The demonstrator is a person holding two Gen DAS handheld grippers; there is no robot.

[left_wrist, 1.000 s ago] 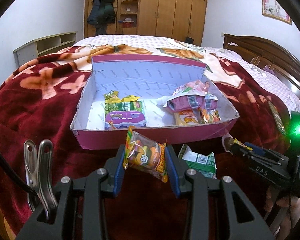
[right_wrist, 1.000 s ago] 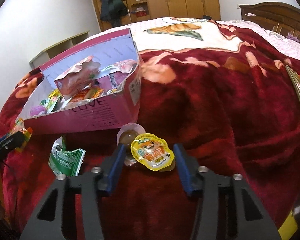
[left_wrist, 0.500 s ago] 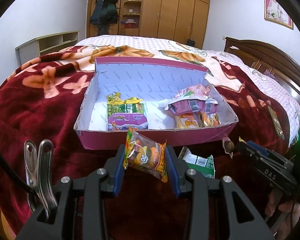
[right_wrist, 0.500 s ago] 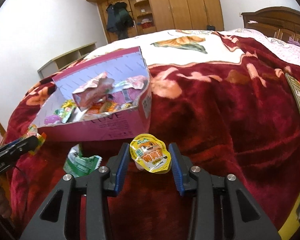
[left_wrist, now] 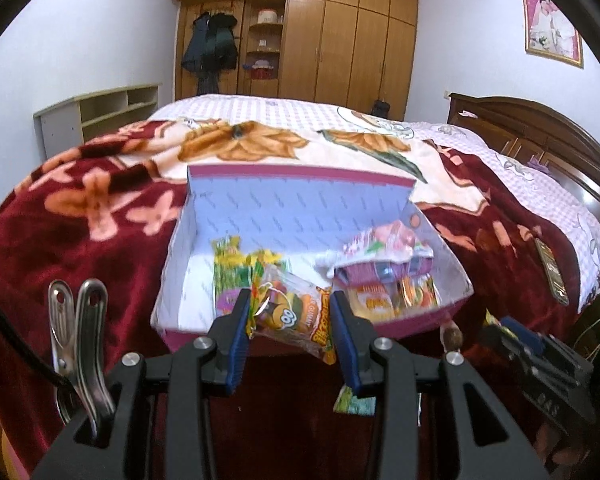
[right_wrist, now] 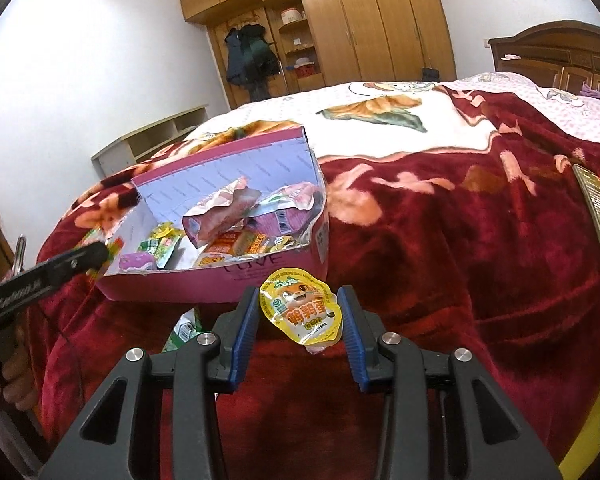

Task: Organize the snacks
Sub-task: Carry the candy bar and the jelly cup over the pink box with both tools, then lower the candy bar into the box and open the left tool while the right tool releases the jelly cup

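My left gripper (left_wrist: 290,312) is shut on an orange and yellow gummy packet (left_wrist: 296,314), held just above the near wall of the pink box (left_wrist: 300,176). The box lies open on the bed with several snack packets inside. In the right wrist view my right gripper (right_wrist: 300,312) is shut on a yellow-lidded jelly cup (right_wrist: 302,312), raised off the blanket in front of the right end of the pink box (right_wrist: 276,272). The left gripper (right_wrist: 96,254) shows at that view's left edge, and the right gripper's body (left_wrist: 540,364) at the left wrist view's lower right.
A green and white packet (left_wrist: 354,402) lies on the red blanket (right_wrist: 440,240) in front of the box, also visible as the green packet (right_wrist: 184,328). A small brown jelly cup (left_wrist: 452,334) sits near the box's right corner. A phone (right_wrist: 598,208) lies far right. Wardrobe and shelf stand behind.
Both grippers have risen with their snacks. The left one now has the gummy packet over the box's near wall. The right one lifted the jelly cup off the blanket, towards the box.
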